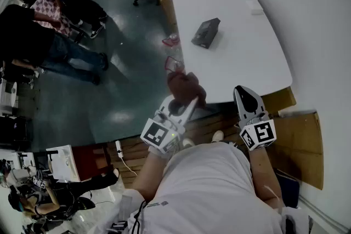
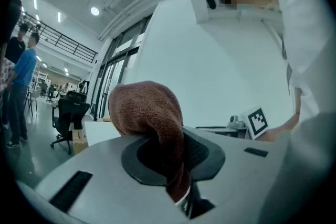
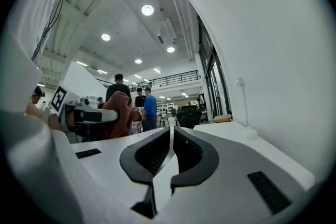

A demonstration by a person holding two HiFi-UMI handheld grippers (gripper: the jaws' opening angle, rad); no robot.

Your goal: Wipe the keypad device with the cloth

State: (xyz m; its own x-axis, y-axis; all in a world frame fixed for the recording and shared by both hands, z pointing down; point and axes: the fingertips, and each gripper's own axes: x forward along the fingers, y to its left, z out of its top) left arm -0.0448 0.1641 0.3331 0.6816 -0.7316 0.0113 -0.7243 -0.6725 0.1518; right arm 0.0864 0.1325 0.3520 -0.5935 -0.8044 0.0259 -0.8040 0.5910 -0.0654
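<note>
White table (image 1: 241, 57) takes up the head view, with lots of bare room and a rounded near edge. One dark keypad device (image 1: 206, 33) lies on it, well apart from the left gripper (image 1: 184, 106) and right gripper (image 1: 245, 97) at that edge. In the left gripper view, the jaws pinch one brown cloth (image 2: 149, 113). In the right gripper view, the jaws are pressed together, holding nothing.

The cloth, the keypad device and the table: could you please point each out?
cloth (image 2: 148, 115), left gripper view, its bunched top
keypad device (image 1: 206, 33), head view, its dark top face
table (image 1: 244, 63), head view, bare white top
</note>
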